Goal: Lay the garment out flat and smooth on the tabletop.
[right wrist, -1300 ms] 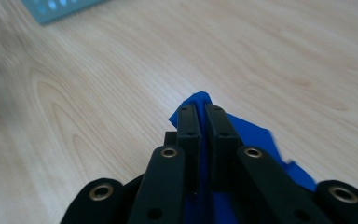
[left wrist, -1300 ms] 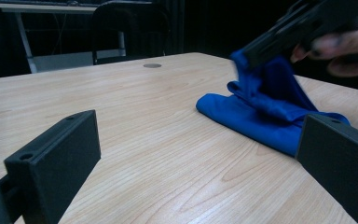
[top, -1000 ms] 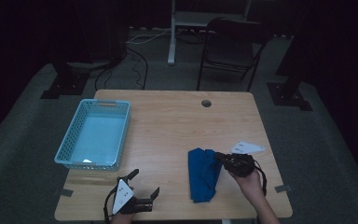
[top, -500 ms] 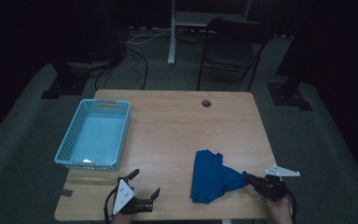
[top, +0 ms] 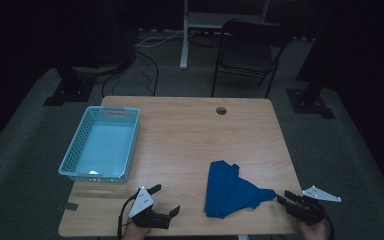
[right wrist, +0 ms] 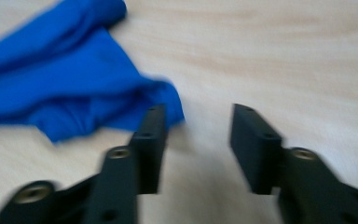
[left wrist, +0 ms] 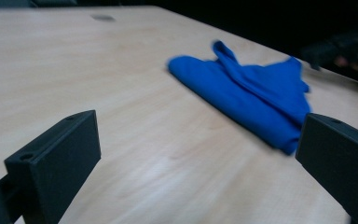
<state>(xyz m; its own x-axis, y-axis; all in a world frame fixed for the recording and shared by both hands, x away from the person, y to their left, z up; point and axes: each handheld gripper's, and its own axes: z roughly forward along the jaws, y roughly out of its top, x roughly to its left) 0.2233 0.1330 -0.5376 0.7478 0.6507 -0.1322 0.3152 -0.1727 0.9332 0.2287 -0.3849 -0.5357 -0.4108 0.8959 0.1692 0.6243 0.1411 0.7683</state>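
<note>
With its jaws just opened off the pulled-out corner, the right gripper (top: 291,200) sits nearest the blue cloth (top: 230,189), which stretches left toward the open-jawed left gripper (top: 164,200).

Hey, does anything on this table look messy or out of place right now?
The blue cloth lies crumpled, one corner pulled to a point toward the right gripper, whose jaws have just been opening with nothing between them. The basket sits straight.
</note>
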